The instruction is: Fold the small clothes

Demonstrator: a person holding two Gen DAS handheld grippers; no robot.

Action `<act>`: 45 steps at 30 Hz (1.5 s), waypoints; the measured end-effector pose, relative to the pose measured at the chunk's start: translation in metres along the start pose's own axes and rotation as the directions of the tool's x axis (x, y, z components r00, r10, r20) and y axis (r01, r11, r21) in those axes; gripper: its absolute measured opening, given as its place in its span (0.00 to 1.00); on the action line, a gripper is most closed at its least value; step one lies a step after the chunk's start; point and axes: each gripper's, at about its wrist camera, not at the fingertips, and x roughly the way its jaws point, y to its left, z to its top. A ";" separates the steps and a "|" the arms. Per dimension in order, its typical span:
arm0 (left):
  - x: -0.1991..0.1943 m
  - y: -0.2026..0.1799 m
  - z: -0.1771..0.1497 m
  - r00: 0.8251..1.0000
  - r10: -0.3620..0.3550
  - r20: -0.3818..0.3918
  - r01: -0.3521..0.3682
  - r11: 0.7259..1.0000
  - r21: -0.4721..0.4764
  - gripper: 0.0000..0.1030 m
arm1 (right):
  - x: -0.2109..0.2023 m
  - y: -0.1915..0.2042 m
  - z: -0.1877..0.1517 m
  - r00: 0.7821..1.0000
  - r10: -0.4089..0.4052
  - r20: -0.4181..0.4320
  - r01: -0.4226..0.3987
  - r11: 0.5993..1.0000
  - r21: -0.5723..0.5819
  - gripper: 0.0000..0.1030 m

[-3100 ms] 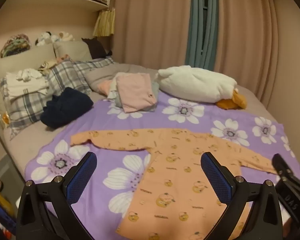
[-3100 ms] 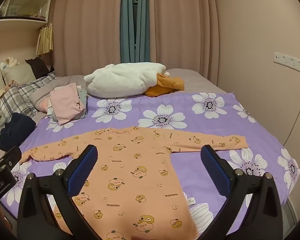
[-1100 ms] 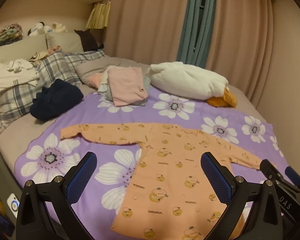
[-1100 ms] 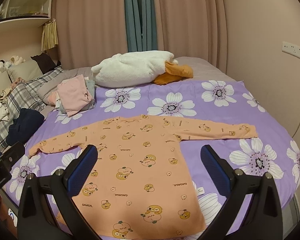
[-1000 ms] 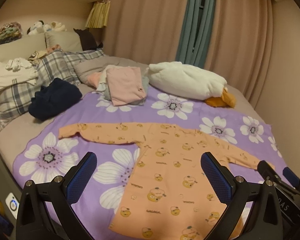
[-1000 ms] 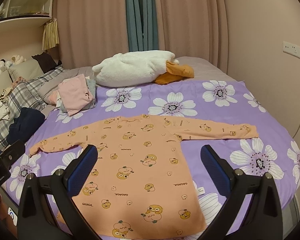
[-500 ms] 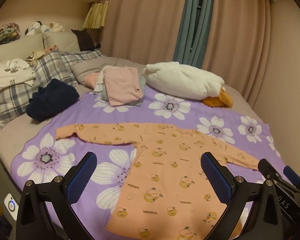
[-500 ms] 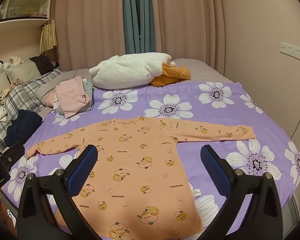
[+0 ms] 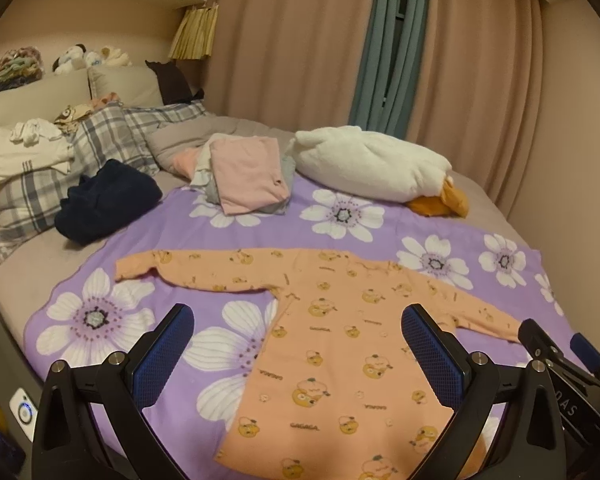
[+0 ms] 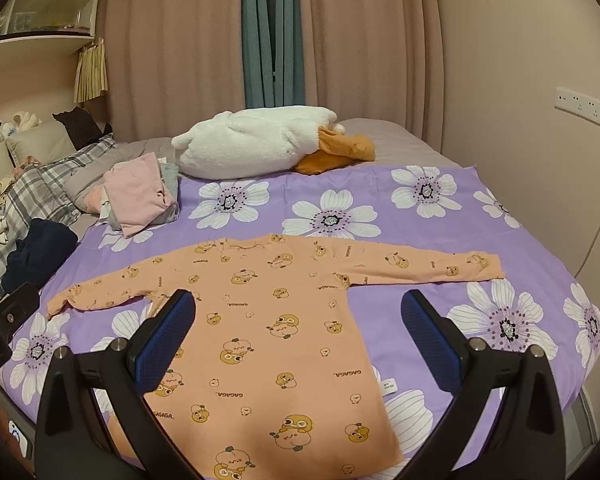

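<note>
Both claws spread wide, left claw [image 9: 298, 344], right claw [image 10: 298, 330], gripping nothing; orange shirt [image 10: 276, 320] flat below

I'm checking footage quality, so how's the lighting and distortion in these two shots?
Left wrist view: dim warm indoor light, strong fisheye bending, black corners; the orange shirt reads clearly, but its near hem falls in shadow. Right wrist view: same warm cast and curved edges, shirt print sharp, no glare on the purple blanket.
</note>
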 end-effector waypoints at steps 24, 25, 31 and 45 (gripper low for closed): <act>0.008 -0.009 -0.005 1.000 0.024 -0.016 -0.023 1.000 0.020 1.00 | 0.001 -0.001 -0.003 1.000 0.020 -0.017 -0.020 1.000 -0.009 1.00; 0.009 -0.010 -0.005 1.000 0.021 -0.017 -0.021 1.000 0.022 1.00 | 0.002 -0.001 -0.003 1.000 0.019 -0.018 -0.020 1.000 -0.008 1.00; 0.009 -0.008 -0.005 1.000 0.006 -0.021 -0.006 1.000 0.022 1.00 | 0.004 0.002 -0.002 1.000 0.019 -0.019 -0.019 1.000 -0.001 1.00; 0.009 -0.008 -0.004 1.000 0.019 -0.019 -0.019 1.000 0.019 0.99 | 0.002 0.001 -0.004 1.000 0.012 -0.019 -0.013 1.000 -0.016 1.00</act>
